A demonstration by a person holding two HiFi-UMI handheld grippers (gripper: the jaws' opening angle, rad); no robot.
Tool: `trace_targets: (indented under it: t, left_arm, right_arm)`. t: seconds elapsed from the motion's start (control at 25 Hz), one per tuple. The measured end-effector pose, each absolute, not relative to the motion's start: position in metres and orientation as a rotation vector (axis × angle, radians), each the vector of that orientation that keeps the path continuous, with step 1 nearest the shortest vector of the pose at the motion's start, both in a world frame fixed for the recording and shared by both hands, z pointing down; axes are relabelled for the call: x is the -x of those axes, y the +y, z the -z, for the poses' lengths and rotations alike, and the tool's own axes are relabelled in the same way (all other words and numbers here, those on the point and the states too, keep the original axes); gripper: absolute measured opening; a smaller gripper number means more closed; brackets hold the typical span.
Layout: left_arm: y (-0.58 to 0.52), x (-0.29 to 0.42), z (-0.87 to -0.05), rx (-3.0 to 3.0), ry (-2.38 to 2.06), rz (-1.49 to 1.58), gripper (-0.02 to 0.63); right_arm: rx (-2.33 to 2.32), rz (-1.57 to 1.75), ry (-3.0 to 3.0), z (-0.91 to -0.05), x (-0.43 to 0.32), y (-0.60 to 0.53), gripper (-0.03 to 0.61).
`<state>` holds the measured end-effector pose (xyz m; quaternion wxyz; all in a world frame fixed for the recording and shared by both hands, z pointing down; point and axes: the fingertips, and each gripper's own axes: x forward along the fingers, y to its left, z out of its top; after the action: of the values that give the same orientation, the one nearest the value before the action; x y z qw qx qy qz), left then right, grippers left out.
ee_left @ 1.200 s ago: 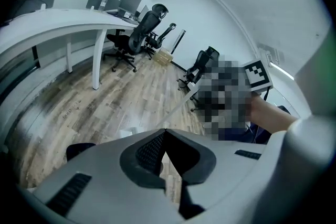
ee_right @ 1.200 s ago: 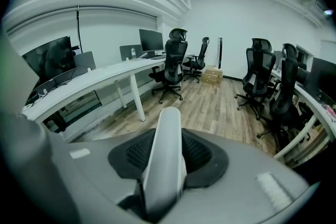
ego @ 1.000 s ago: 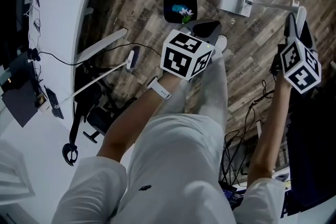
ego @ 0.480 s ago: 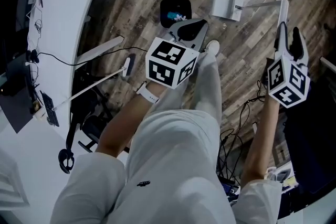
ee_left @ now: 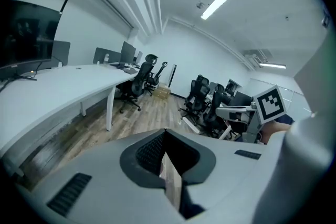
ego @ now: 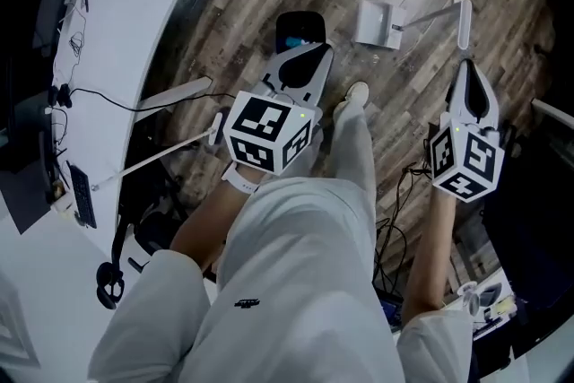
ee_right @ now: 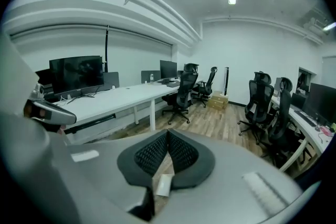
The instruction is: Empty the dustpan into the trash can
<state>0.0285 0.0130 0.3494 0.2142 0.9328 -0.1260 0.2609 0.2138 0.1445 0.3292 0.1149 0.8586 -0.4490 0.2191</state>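
Observation:
The white dustpan (ego: 374,22) stands on the wood floor, its long handle (ego: 462,12) upright at the right. Left of it sits the black trash can (ego: 299,25) with blue and white scraps inside. My right gripper (ego: 467,69) hangs just below the handle's top, apart from it. Its jaws have just been closing and are now shut on nothing; the right gripper view (ee_right: 168,136) shows only floor and the dustpan (ee_right: 164,184) through the gap. My left gripper (ego: 311,49) hovers over the trash can's near side, shut and empty (ee_left: 165,134).
A white broom (ego: 170,148) lies on the floor at the left, beside the curved white desk (ego: 134,4). Cables trail on the floor by my right leg (ego: 408,193). Office chairs (ee_right: 262,107) and desks (ee_right: 121,99) stand further off.
Both grippers have risen away from the floor. The right gripper's jaws, open by the dustpan handle before, have shut with nothing in them. The dustpan stays on the floor.

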Motion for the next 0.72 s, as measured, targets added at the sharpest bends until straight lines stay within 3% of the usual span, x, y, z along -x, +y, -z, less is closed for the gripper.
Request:
trace_targets:
  t: [0.72]
  left_arm:
    - [0.005, 0.082, -0.233, -2.724, -0.524, -0.479, 0.006]
  right_arm:
    - [-2.418, -0.442, -1.695, -0.232, -0.064, 0.118, 0.012]
